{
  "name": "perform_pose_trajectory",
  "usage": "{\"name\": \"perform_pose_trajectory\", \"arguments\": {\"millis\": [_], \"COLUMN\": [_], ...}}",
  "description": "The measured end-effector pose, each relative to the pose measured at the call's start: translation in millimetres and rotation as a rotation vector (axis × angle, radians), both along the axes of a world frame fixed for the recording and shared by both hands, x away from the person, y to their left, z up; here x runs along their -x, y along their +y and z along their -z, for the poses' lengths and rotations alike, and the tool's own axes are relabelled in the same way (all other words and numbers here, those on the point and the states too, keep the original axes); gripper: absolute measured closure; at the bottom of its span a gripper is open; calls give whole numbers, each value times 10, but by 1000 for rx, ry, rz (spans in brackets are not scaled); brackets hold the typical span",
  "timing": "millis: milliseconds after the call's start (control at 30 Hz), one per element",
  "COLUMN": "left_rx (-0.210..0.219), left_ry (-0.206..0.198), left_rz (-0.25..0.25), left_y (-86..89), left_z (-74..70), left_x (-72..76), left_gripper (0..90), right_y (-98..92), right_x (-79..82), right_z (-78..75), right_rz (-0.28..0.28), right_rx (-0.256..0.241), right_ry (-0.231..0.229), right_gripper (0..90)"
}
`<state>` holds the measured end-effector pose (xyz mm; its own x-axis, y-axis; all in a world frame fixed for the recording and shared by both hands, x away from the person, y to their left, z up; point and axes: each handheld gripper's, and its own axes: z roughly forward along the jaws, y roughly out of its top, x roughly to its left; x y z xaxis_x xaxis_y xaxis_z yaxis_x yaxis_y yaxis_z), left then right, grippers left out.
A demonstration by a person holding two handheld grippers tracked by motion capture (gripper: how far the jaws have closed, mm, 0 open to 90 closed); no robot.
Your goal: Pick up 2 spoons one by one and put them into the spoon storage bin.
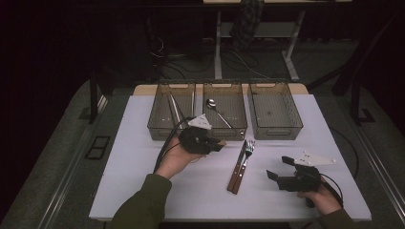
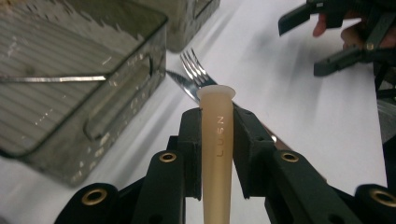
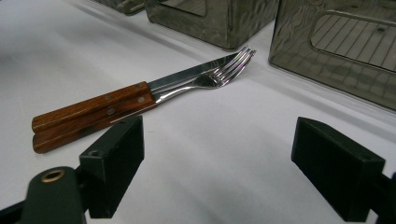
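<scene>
Grippers first, nearest your side of the table. Your right gripper (image 1: pixel 279 168) sits low at the near right, jaws spread wide with nothing between them; in the right gripper view the white table (image 3: pixel 224 154) shows bare in the gap. Your left gripper (image 2: pixel 216 135) is held up at centre-left, just in front of the trays, jaws pinching a slim beige stick (image 2: pixel 217 154). The stick runs straight out between the jaws, flared end forward, with raised lettering along its side.

Middle of the table: a fork (image 1: pixel 248 151) and a knife (image 1: pixel 237 167), both wooden-handled, lie side by side and touching, handles toward you, tips toward the trays. They lie between your two grippers, with the right gripper near their handles. In the left gripper view the fork tines show just beyond the stick's flared end.

Far side: three smoky clear trays in a row. Left tray (image 1: pixel 157 112) holds long thin pieces, too dim to identify. Middle tray (image 1: pixel 241 114) holds a spoon (image 1: pixel 217 112). Right tray (image 1: pixel 286 129) sits just beside it.
</scene>
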<state>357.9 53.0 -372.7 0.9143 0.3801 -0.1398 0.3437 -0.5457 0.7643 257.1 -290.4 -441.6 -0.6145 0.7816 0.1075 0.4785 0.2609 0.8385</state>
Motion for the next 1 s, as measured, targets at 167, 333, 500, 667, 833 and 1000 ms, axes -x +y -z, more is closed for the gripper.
{"name": "perform_pose_trajectory", "arguments": {"millis": [167, 333, 500, 667, 833, 1000], "left_rx": [0, 4, 4, -1, -2, 1], "left_ry": [-5, -8, -6, -2, -18, -28], "left_rz": [1, -10, -28, -55, -75, -99], "left_y": [-94, -167, -244, -309, -381, -432], "left_z": [-72, -97, -103, -138, -203, -213], "left_x": [-91, -205, -350, -552, -766, -979], "left_gripper": [733, 733, 734, 734, 733, 733], "right_y": [-6, -5, -1, 0, -5, -5], "right_x": [-1, 0, 3, 5, 7, 9], "right_z": [0, -3, -3, -8, -15, -16], "right_rz": [4, 2, 0, 2, 3, 2], "right_rx": [-2, -1, 0, -1, -6, -5], "right_ry": [-1, -5, -6, -10, -12, -16], "right_gripper": [169, 169, 169, 169, 169, 169]}}
